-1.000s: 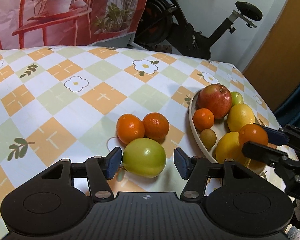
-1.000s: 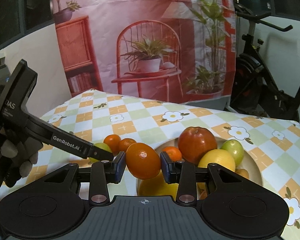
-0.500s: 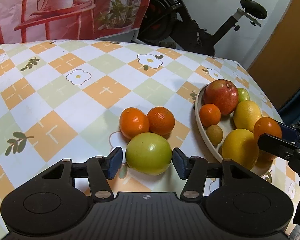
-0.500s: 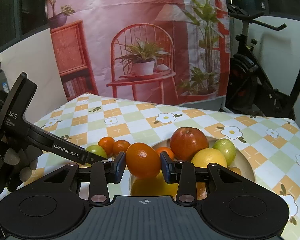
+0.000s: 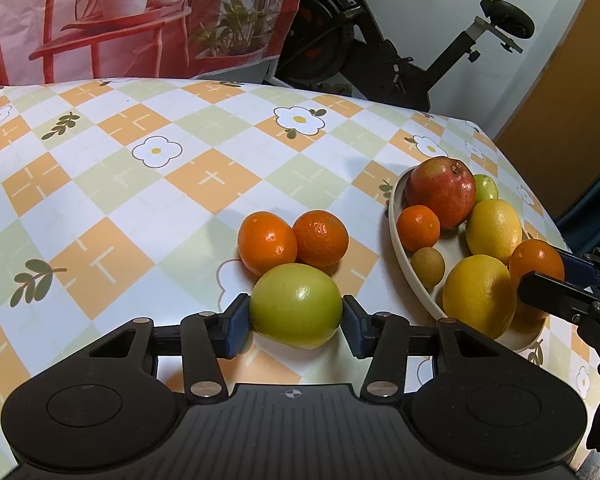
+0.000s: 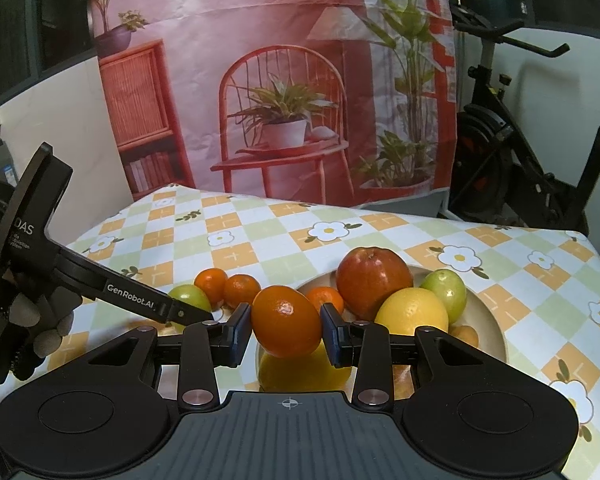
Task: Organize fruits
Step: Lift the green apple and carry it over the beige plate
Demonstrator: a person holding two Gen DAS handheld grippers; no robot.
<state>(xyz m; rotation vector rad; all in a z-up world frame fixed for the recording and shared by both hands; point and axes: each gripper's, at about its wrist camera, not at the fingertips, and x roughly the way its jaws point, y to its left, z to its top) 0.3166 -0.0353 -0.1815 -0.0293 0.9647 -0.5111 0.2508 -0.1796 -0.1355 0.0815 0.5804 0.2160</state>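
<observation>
My left gripper [image 5: 296, 318] is shut on a green apple [image 5: 295, 305] on the checked tablecloth; two oranges [image 5: 267, 242] [image 5: 321, 238] lie just beyond it. My right gripper [image 6: 286, 330] is shut on an orange [image 6: 286, 321] and holds it above the near rim of the beige plate [image 6: 496, 320], over a yellow lemon [image 6: 300, 372]. The plate [image 5: 400, 252] holds a red apple [image 5: 440, 192], lemons, a small orange, a small green fruit and a small brown fruit. The right gripper with its orange [image 5: 537, 264] also shows in the left wrist view.
The table's far edge meets a pink printed backdrop [image 6: 284, 80]. An exercise bike [image 5: 400, 52] stands beyond the table at the right. The left gripper's body [image 6: 80, 276] and the gloved hand sit at the left of the right wrist view.
My left gripper's jaws have closed from wide open onto the green apple. My right gripper still holds its orange over the plate, shifted slightly.
</observation>
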